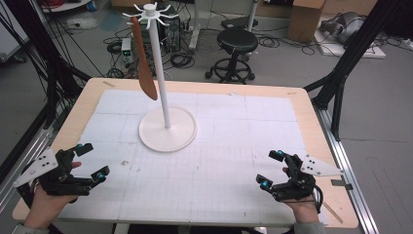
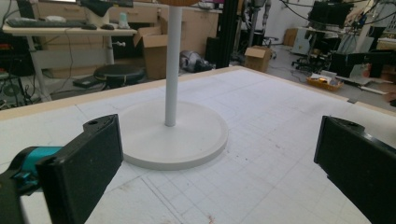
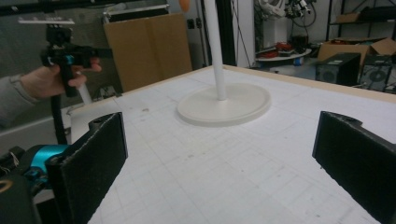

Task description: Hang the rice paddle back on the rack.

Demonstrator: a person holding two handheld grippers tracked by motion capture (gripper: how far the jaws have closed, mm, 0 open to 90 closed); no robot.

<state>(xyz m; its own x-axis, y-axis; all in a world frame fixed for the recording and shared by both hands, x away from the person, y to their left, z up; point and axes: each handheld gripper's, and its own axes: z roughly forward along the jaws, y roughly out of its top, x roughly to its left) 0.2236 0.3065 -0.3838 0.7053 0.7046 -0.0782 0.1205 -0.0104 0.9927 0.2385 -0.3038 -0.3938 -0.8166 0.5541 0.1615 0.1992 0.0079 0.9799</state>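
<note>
No lettering, label, brand mark or number can be read anywhere in these views: the cardboard boxes (image 2: pixel 156 44) on the workshop floor and the gridded white mat (image 1: pixel 214 161) covering the bench carry no legible writing.

Both tools sit low at the near edge of the table (image 1: pixel 311 126), jaws spread wide and holding nothing. The left tool (image 1: pixel 91 160) hovers by the near left corner, the right tool (image 1: pixel 271 169) by the near right corner, well apart. Toward the far edge, left of centre, the white stand (image 1: pixel 167 127) rises upright from its round base. A brown wooden spatula (image 1: pixel 143 63) hangs from its top hooks, just beside the pole.
</note>
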